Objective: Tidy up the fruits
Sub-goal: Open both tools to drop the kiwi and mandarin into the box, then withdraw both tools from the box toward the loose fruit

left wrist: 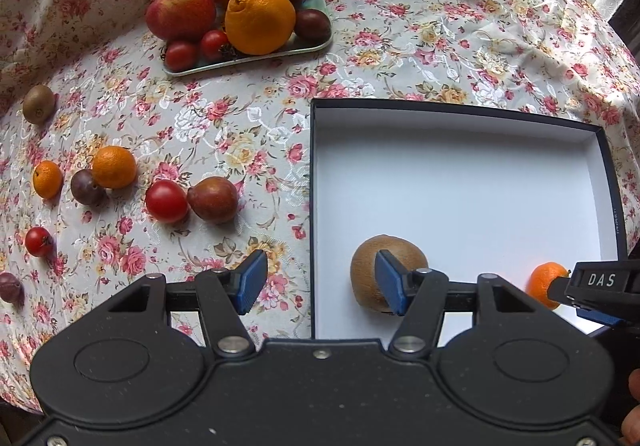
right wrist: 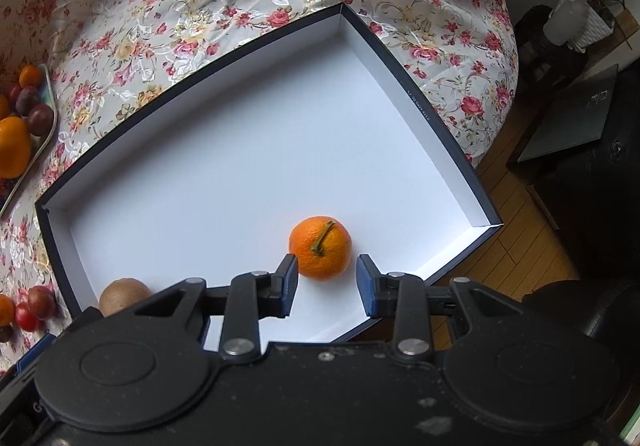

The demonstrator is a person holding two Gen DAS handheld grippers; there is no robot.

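A white box with a dark rim (left wrist: 456, 110) (right wrist: 404, 57) lies on the flowered cloth. In it sit a brown kiwi (left wrist: 384, 266) (right wrist: 124, 296) and a small mandarin (right wrist: 320, 248) (left wrist: 542, 284). My left gripper (left wrist: 320, 282) is open over the box's left edge; its right finger stands in front of the kiwi. My right gripper (right wrist: 326, 278) is open, with the mandarin just ahead of its tips and not gripped. Loose fruit lies left of the box: a tomato (left wrist: 166, 201), a plum (left wrist: 213, 199), a mandarin (left wrist: 114, 167) and a kiwi (left wrist: 38, 103).
A pale green tray (left wrist: 248, 59) at the back holds an apple (left wrist: 180, 9), large oranges (left wrist: 260, 21), tomatoes and plums. The table edge drops to a wooden floor (right wrist: 516, 250) at right, with dark furniture (right wrist: 588, 181) beyond. More small fruit lies at the far left (left wrist: 38, 242).
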